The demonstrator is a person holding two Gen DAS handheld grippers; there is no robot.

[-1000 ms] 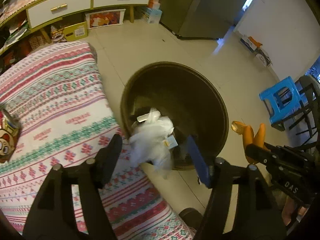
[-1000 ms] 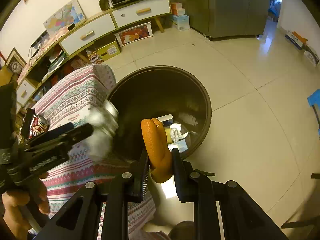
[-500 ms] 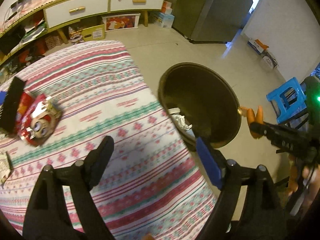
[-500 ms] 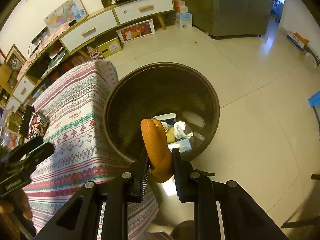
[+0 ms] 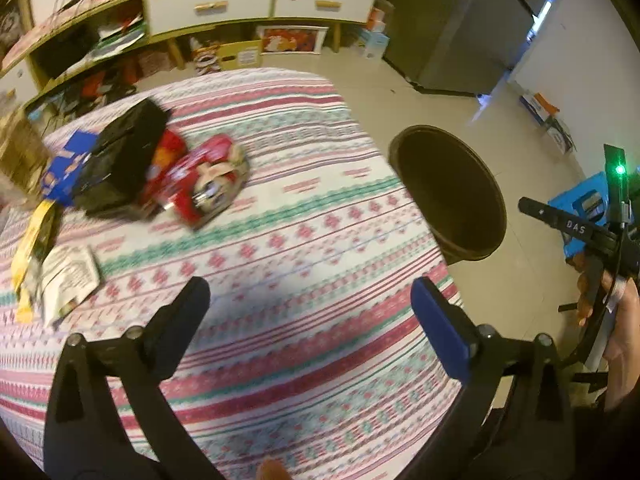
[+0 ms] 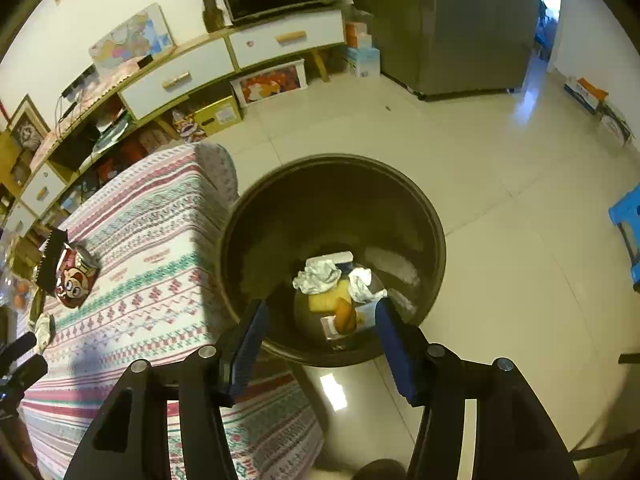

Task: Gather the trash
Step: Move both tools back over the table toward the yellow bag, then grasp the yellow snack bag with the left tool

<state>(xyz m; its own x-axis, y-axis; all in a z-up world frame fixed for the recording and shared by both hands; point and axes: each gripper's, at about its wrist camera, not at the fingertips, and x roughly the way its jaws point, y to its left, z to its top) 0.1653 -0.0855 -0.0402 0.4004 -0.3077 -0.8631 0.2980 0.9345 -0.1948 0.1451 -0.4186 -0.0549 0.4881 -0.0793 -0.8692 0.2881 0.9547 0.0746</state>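
Right gripper [image 6: 318,326] spread wide, empty, parked right over the bin [image 6: 434,264] prob for a straight drop; orange peel [image 6: 345,315] lying inside w/ tissues. Left gripper [image 5: 310,318] also wide open, nothing held, aimed across the tablecloth [image 5: 312,216] toward the red snack bag [image 5: 200,184] farther back, likely next pickup.

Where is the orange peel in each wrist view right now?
Left wrist: not visible; the trash bin shows only its dark inside, at right of centre.
Right wrist: orange peel lies at the bin's bottom, between the open right gripper fingers.
Shared landmark: the striped tablecloth beside the bin.
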